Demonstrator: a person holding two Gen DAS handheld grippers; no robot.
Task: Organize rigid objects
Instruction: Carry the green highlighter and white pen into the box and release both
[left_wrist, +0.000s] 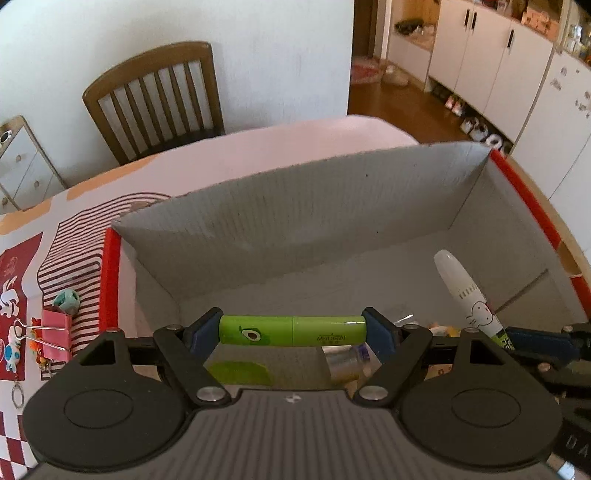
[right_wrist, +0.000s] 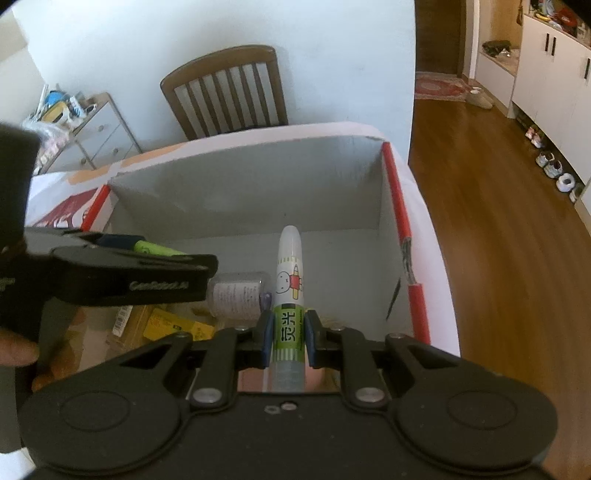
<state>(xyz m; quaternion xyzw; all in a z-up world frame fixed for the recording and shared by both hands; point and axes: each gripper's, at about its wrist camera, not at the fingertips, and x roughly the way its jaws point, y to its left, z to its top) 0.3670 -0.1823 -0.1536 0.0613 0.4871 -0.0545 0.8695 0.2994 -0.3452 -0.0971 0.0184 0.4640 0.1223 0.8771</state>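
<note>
My left gripper (left_wrist: 292, 330) is shut on a green avocado-print tube (left_wrist: 291, 329), held crosswise by its ends over the open red-edged cardboard box (left_wrist: 295, 206). My right gripper (right_wrist: 289, 338) is shut on a white marker with a rabbit print (right_wrist: 290, 280), which points forward over the same box (right_wrist: 243, 184). The marker also shows at the right in the left wrist view (left_wrist: 469, 295). The left gripper appears at the left in the right wrist view (right_wrist: 122, 280), still holding the green tube (right_wrist: 155, 248).
Inside the box lie a clear labelled bottle (right_wrist: 238, 295), a yellow packet (right_wrist: 173, 325) and a green item (left_wrist: 240, 371). Left of the box on the patterned cloth are a pink binder clip (left_wrist: 55, 334), a teal trinket (left_wrist: 66, 300) and keychains (left_wrist: 11, 356). A wooden chair (left_wrist: 155, 99) stands behind the table.
</note>
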